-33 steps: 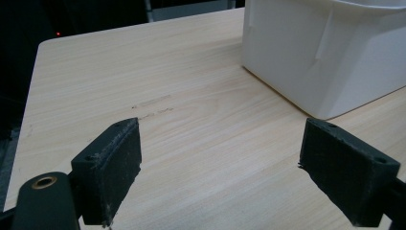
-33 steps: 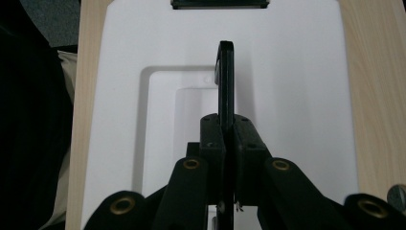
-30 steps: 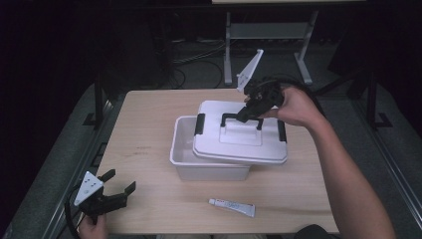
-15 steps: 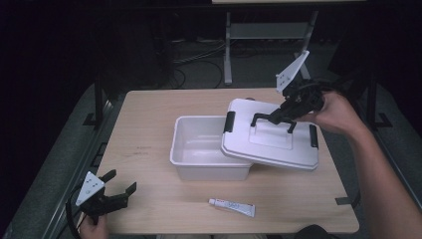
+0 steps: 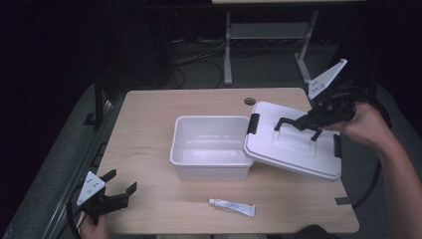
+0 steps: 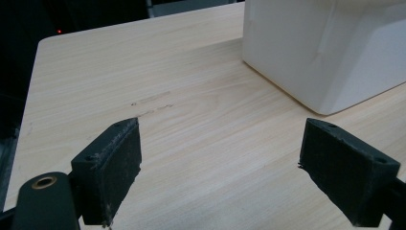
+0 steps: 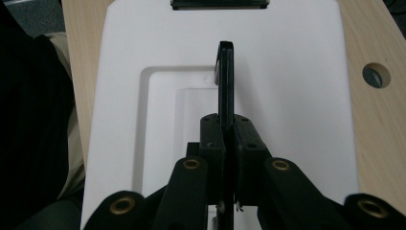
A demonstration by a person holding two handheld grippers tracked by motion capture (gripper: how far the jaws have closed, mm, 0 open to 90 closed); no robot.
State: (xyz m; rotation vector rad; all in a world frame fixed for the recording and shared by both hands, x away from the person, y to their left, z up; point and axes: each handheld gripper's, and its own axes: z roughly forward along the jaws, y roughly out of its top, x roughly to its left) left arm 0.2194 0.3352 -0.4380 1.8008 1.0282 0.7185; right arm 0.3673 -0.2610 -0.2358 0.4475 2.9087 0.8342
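A white lid hangs tilted at the right of the table, and my right gripper is shut on its black handle. In the right gripper view the jaws pinch that thin handle above the lid, with my right gripper closed tight. The lid's left edge overlaps the right rim of the white box, which stands uncovered and empty at mid-table. My left gripper rests open at the front left corner. In its own view my left gripper holds nothing, and the box lies ahead to the right.
A small white tube lies on the wooden table in front of the box. A round cable hole sits near the far edge. A piece of dark tape marks the front right corner. Dark floor and metal stand legs lie beyond.
My right gripper has carried the lid to the right, off the box, leaving the box's inside uncovered. The left gripper has stayed in place.
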